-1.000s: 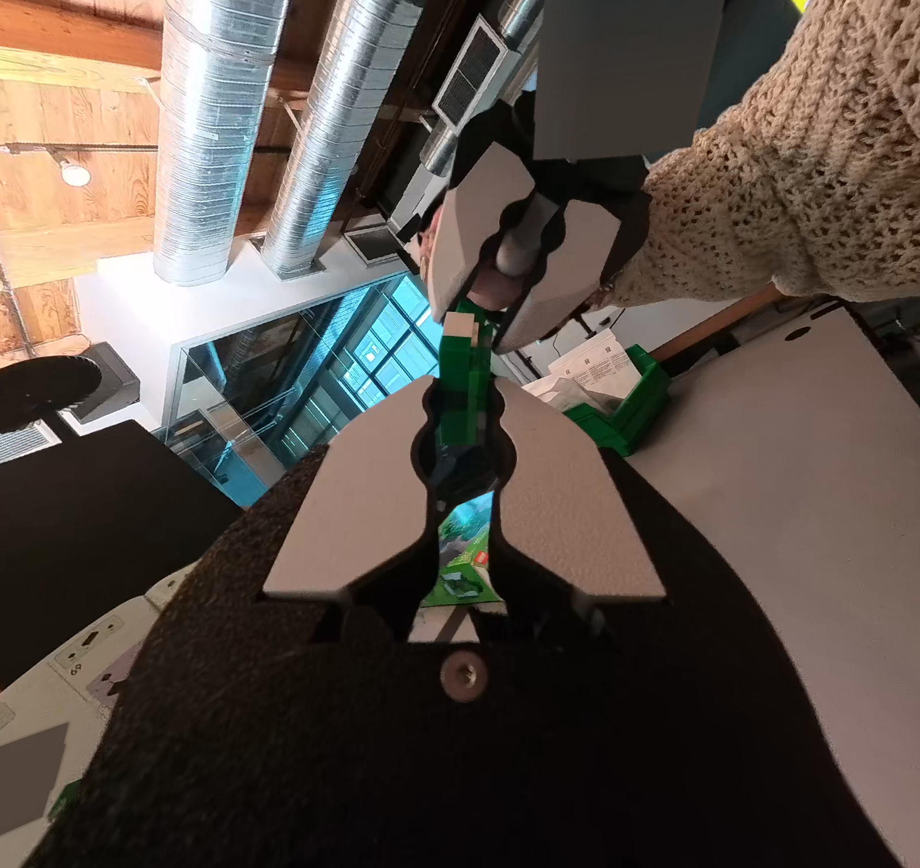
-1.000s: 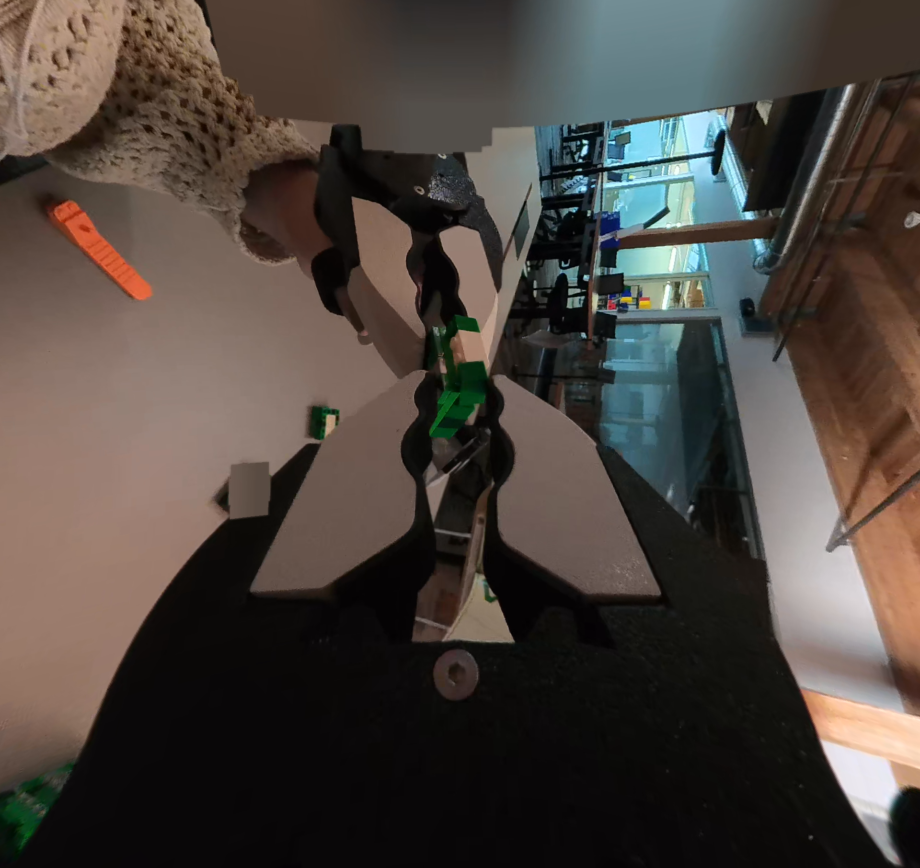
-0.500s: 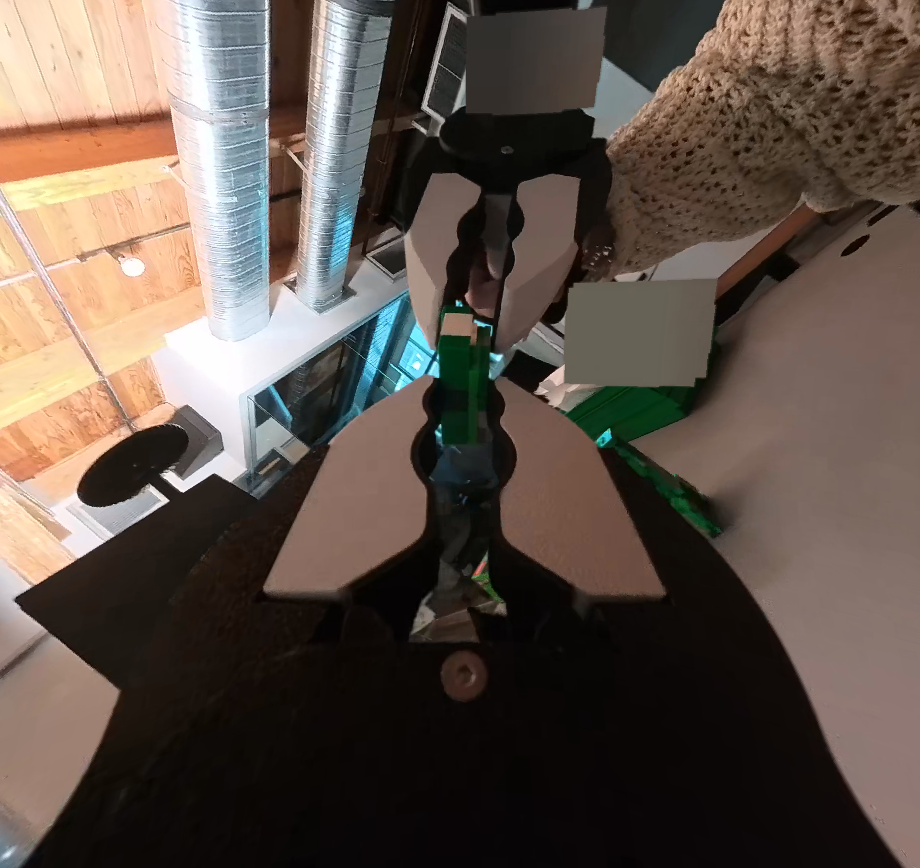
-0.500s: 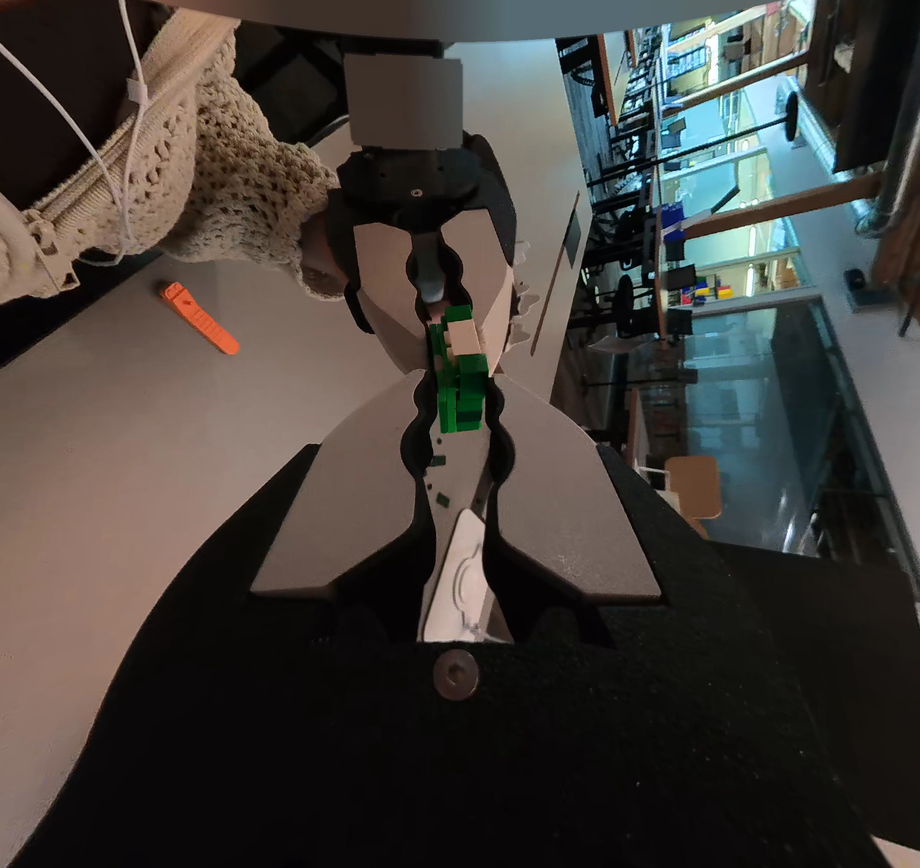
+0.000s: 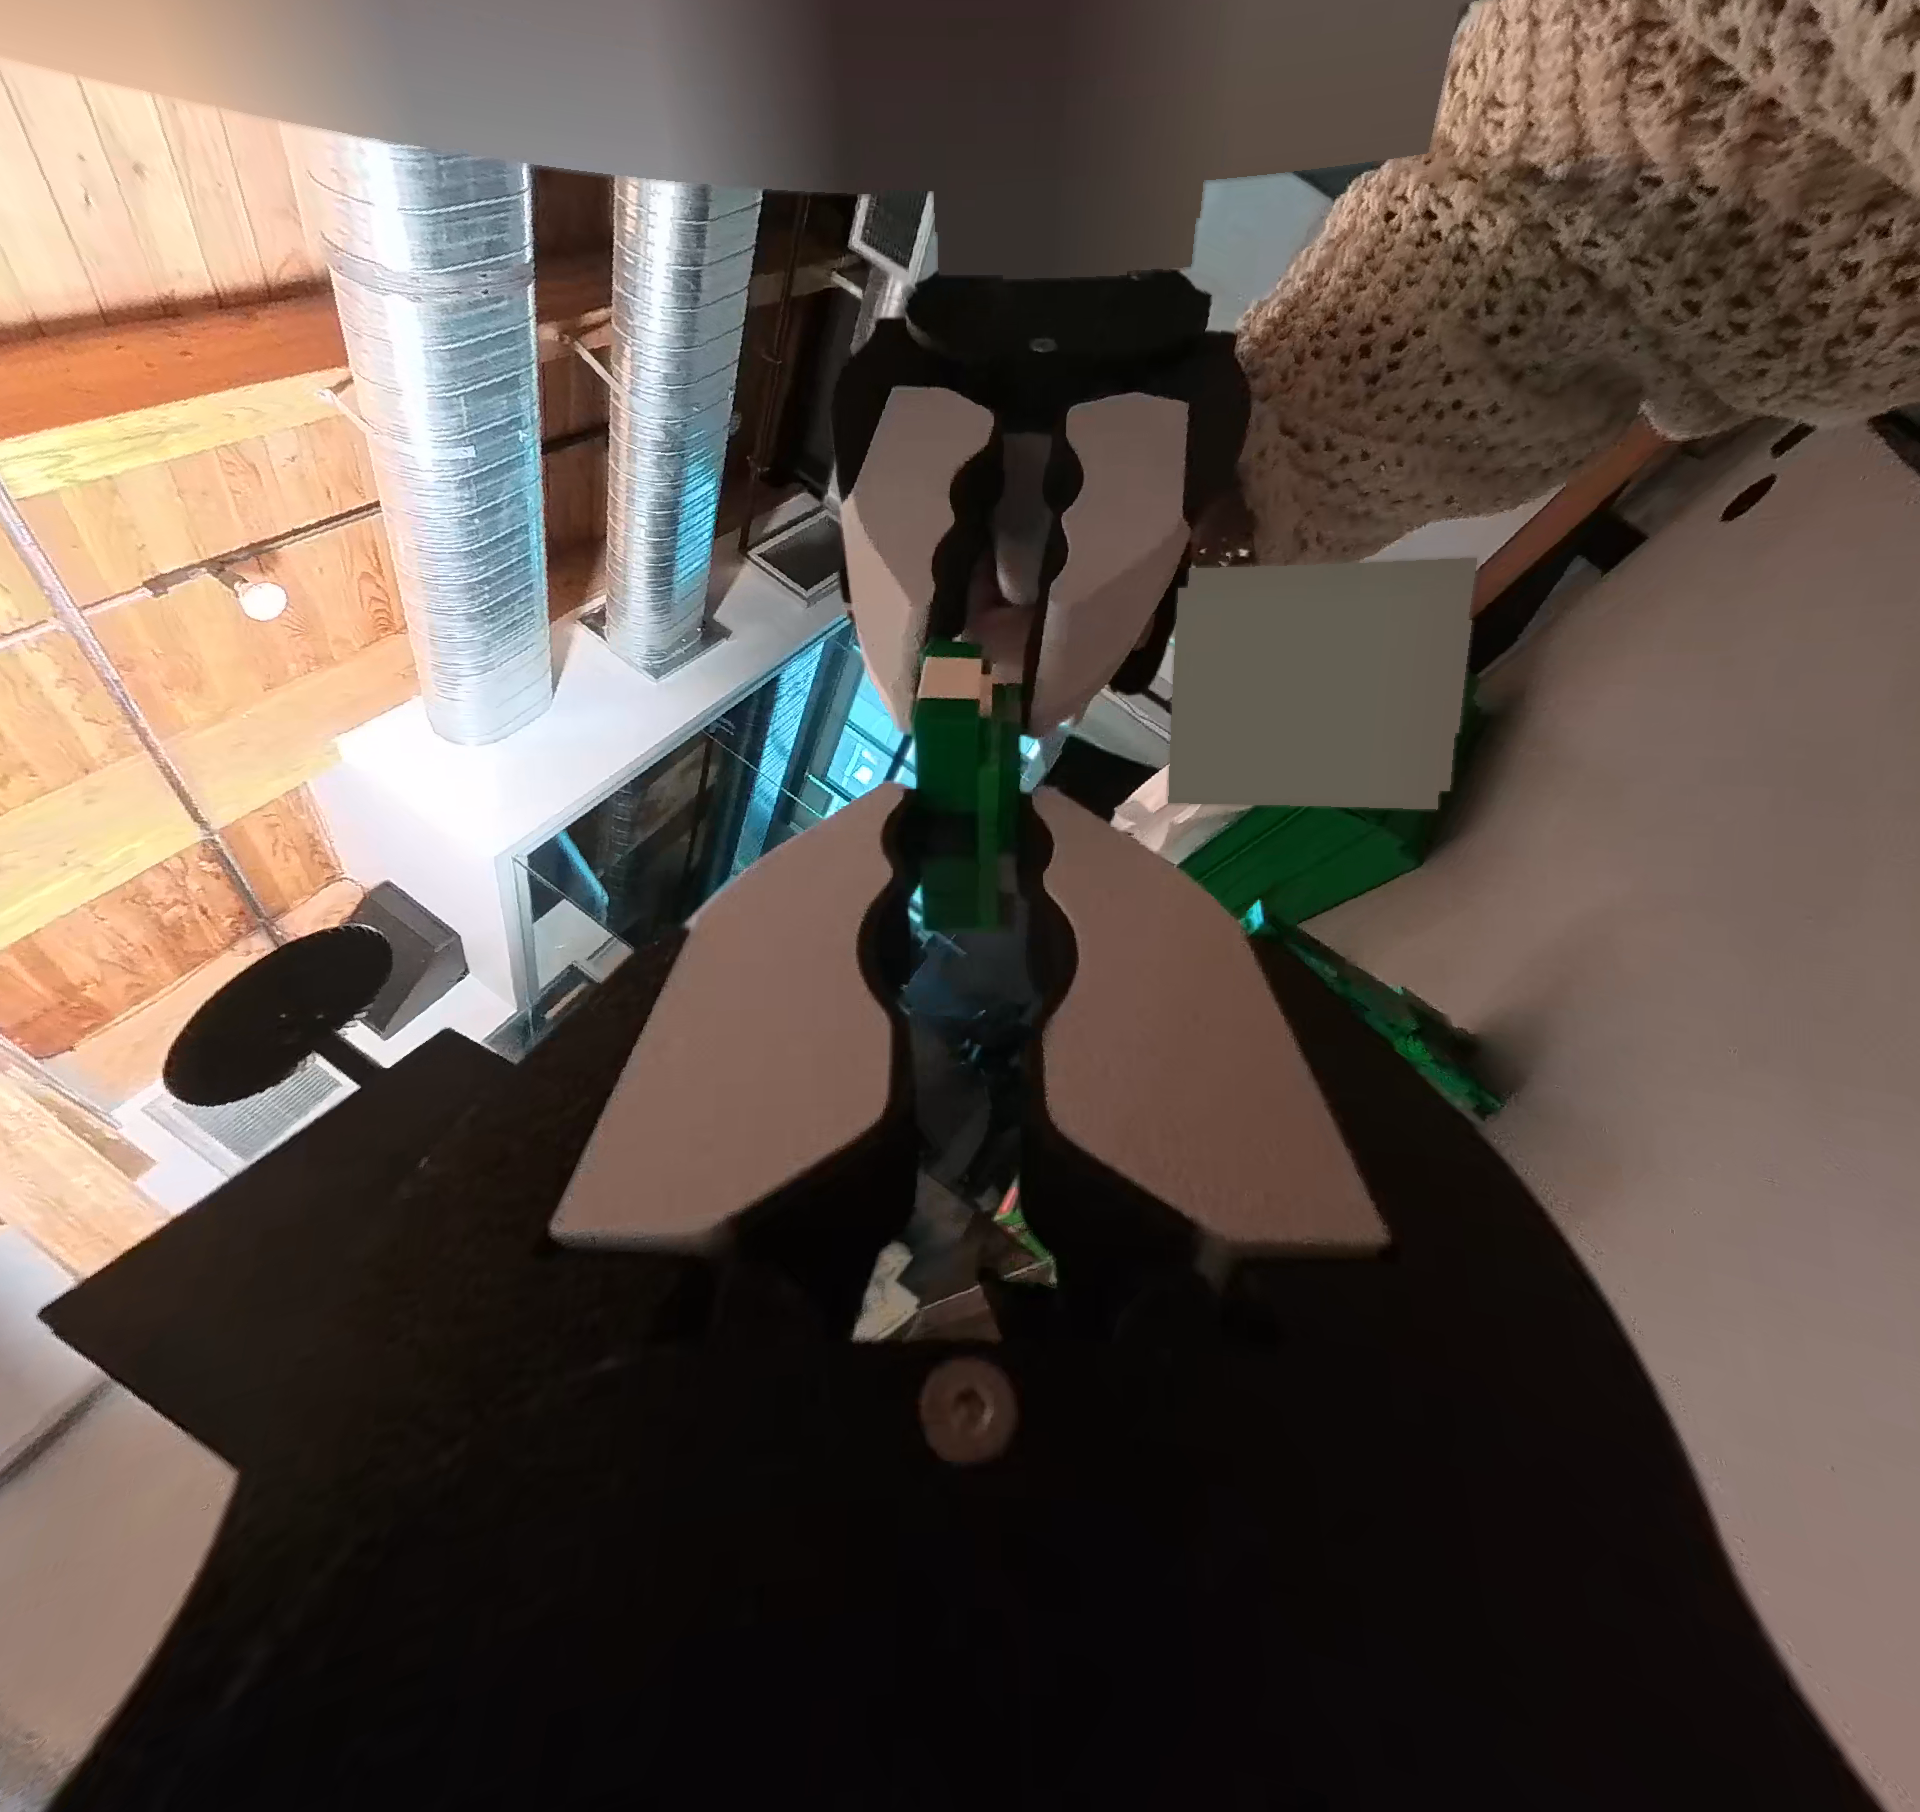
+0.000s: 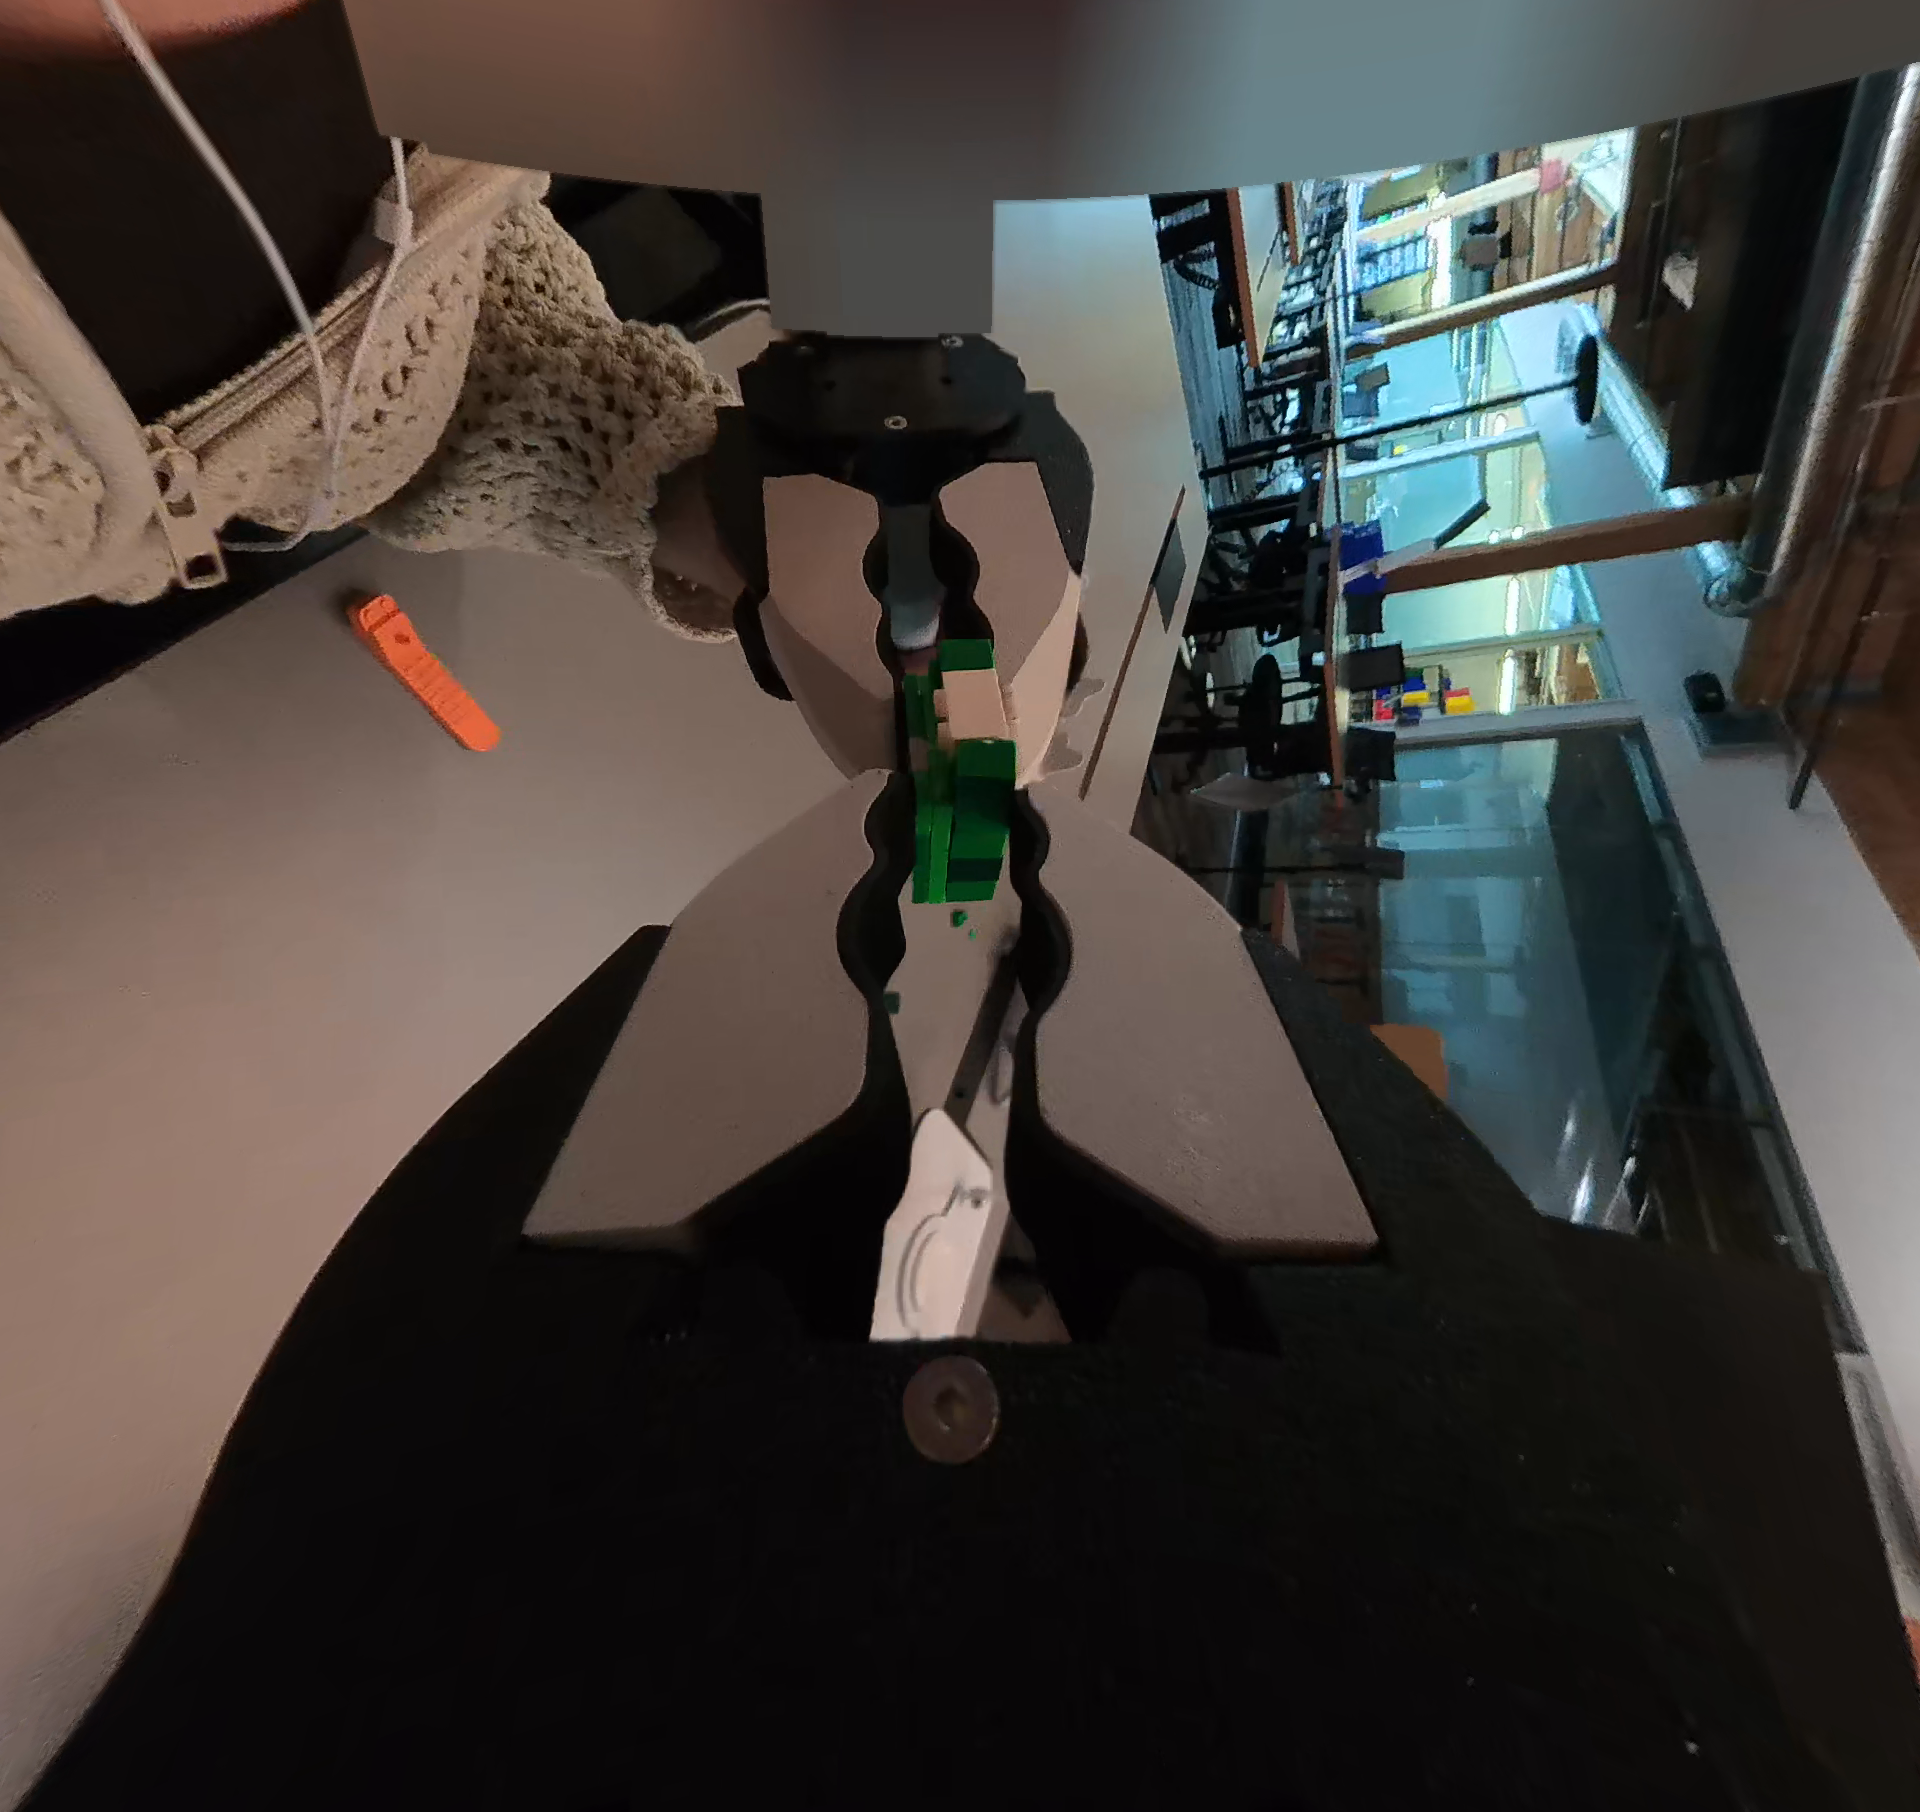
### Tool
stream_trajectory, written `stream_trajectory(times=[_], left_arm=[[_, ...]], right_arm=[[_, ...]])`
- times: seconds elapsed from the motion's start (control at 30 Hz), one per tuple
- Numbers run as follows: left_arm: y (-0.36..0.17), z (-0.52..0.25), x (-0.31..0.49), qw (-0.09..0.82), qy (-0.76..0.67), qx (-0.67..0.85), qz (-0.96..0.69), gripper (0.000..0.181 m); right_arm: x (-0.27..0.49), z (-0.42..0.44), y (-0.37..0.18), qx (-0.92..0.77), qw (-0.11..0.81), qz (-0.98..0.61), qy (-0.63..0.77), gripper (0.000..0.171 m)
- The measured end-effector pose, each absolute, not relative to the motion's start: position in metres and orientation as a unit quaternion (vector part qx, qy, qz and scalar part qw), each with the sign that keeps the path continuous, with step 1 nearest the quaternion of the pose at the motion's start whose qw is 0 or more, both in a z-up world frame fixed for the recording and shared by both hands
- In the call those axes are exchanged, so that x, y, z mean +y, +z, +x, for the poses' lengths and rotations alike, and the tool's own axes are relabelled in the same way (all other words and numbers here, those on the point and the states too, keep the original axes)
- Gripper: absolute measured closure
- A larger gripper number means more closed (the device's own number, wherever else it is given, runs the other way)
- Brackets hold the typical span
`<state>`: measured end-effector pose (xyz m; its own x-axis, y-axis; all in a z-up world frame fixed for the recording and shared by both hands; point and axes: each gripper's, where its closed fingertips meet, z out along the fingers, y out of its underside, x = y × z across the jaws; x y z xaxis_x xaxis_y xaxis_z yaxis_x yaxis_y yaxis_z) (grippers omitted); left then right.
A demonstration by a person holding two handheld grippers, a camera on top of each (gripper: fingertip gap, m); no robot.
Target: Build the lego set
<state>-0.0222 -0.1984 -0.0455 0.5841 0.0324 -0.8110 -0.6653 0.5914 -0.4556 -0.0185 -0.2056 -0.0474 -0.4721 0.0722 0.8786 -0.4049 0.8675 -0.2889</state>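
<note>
Between the two grippers, held tip to tip above the grey table (image 6: 208,931), sat the green brick assembly (image 5: 961,806) with its tan brick (image 6: 971,708). The left gripper (image 5: 961,827) was clenched on one end, the right gripper (image 6: 956,827) on the other. Over the last second both had swung from skewed to squarely opposed. Judgement: pieces were being pressed home. An orange separator tool (image 6: 426,661) lay unused.
</note>
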Motion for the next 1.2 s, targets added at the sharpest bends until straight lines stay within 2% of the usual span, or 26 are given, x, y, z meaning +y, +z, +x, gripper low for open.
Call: stream_trajectory(times=[0.37,0.67,0.77,0.93,1.2], left_arm=[[-0.049,-0.013,-0.202,0.771,0.243,0.438,-0.394,0.165],[-0.050,-0.019,-0.199,0.785,0.219,0.415,-0.404,0.165],[-0.052,-0.029,-0.189,0.803,0.112,0.376,-0.449,0.165],[-0.049,-0.043,-0.179,0.852,-0.132,0.274,-0.427,0.165],[-0.054,-0.050,-0.185,0.862,-0.298,0.238,-0.335,0.165]], right_arm=[[-0.210,-0.009,-0.052,-0.829,0.508,0.146,0.182,0.153],[-0.204,-0.015,-0.051,-0.848,0.478,0.064,0.219,0.154],[-0.193,-0.027,-0.052,-0.875,0.414,-0.040,0.248,0.154],[-0.187,-0.045,-0.047,-0.884,0.329,-0.154,0.295,0.154],[-0.195,-0.057,-0.051,-0.885,0.330,-0.182,0.272,0.154]])
